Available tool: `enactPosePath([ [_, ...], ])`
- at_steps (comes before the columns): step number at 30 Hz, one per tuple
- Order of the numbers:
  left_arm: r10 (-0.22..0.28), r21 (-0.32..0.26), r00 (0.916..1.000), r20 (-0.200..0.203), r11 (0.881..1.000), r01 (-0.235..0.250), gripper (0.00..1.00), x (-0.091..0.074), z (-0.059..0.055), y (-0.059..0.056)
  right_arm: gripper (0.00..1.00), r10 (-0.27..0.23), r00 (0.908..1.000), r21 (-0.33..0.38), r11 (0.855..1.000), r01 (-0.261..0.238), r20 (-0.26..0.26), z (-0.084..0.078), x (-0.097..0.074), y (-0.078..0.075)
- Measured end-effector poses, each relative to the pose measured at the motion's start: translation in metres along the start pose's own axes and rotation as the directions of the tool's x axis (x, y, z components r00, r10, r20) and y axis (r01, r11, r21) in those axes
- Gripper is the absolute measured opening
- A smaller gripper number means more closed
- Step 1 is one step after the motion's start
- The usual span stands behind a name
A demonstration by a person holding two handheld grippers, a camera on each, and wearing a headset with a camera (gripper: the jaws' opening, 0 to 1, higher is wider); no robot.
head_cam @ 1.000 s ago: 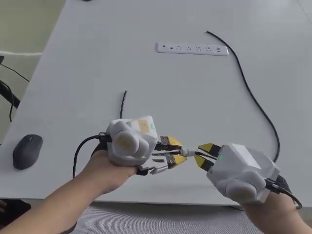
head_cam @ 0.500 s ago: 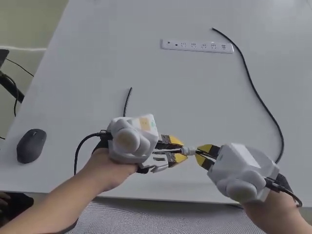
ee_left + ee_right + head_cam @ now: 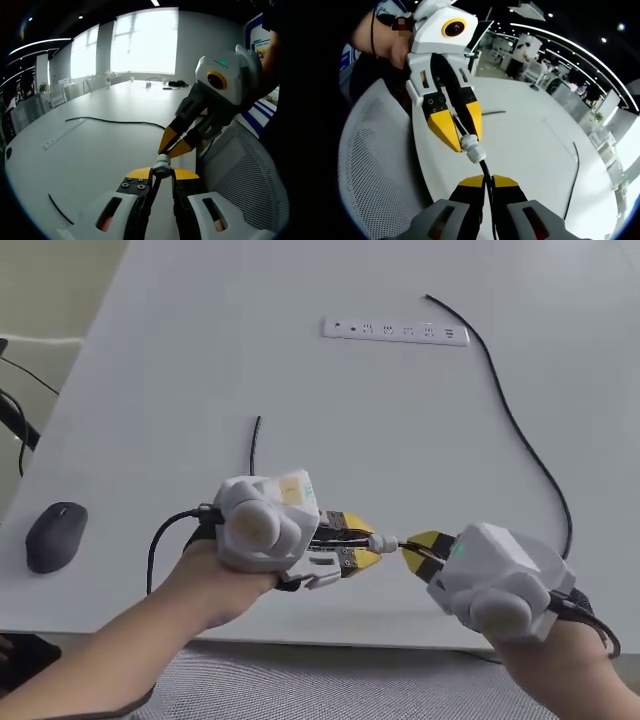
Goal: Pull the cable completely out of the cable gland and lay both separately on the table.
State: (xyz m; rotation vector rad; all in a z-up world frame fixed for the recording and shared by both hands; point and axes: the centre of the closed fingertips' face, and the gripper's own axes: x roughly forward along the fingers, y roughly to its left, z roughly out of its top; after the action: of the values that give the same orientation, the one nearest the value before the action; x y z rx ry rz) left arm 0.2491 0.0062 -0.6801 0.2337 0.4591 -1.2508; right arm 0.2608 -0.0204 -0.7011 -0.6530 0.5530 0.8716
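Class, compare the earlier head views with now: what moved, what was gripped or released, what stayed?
The right tool seems to have drawn slightly away from the left tool, baring the small white plastic cable gland between them. Unchanged: left shut on the gland, right on the thin black cable; nothing released.

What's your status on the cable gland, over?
Left gripper shut on cable gland, right gripper shut on cable. Cable not yet out, both held over table edge. Power strip far back, nothing in the way.

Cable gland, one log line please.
left hand-held gripper shut on cable gland; right hand-held gripper shut on cable; cable not yet out
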Motion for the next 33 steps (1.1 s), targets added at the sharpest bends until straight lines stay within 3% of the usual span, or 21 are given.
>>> enactPosePath([
  [11, 0.007, -0.008, 1.0, -0.005, 1.0, -0.007, 0.15, -0.003, -0.001, 0.005, 0.0, -0.014, 0.9998, 0.119, 0.993, 0.016, -0.013, -0.016, 0.006, -0.009],
  [15, 0.008, -0.002, 1.0, -0.002, 1.0, -0.008, 0.15, -0.003, -0.001, 0.005, 0.0, -0.031, 0.999, 0.244, 0.969, 0.038, -0.032, -0.03, 0.007, -0.015],
  [17, 0.009, -0.004, 1.0, -0.002, 1.0, -0.009, 0.15, -0.003, -0.001, 0.006, 0.0, -0.038, 0.9981, 0.251, 0.967, 0.049, -0.048, -0.038, 0.008, -0.018],
  [19, 0.008, -0.002, 0.9999, -0.006, 1.0, -0.008, 0.15, -0.003, -0.002, 0.005, 0.0, -0.04, 0.9975, 0.3, 0.952, 0.055, -0.058, -0.044, 0.009, -0.018],
  [25, 0.016, -0.001, 0.9999, -0.006, 1.0, -0.016, 0.15, -0.003, -0.002, 0.004, 0.0, -0.043, 0.9952, 0.448, 0.891, 0.078, -0.087, -0.061, 0.014, -0.02],
  [31, 0.021, 0.003, 0.9998, -0.005, 1.0, -0.021, 0.15, -0.005, -0.001, 0.006, 0.0, -0.059, 0.9932, 0.515, 0.851, 0.102, -0.1, -0.07, 0.016, -0.023],
  [32, 0.022, 0.006, 0.9997, -0.007, 1.0, -0.022, 0.15, -0.005, -0.001, 0.006, 0.0, -0.055, 0.993, 0.54, 0.835, 0.103, -0.104, -0.072, 0.017, -0.022],
  [33, 0.023, 0.006, 0.9997, -0.008, 1.0, -0.023, 0.15, -0.005, -0.001, 0.007, 0.0, -0.051, 0.9936, 0.545, 0.832, 0.098, -0.101, -0.072, 0.018, -0.021],
])
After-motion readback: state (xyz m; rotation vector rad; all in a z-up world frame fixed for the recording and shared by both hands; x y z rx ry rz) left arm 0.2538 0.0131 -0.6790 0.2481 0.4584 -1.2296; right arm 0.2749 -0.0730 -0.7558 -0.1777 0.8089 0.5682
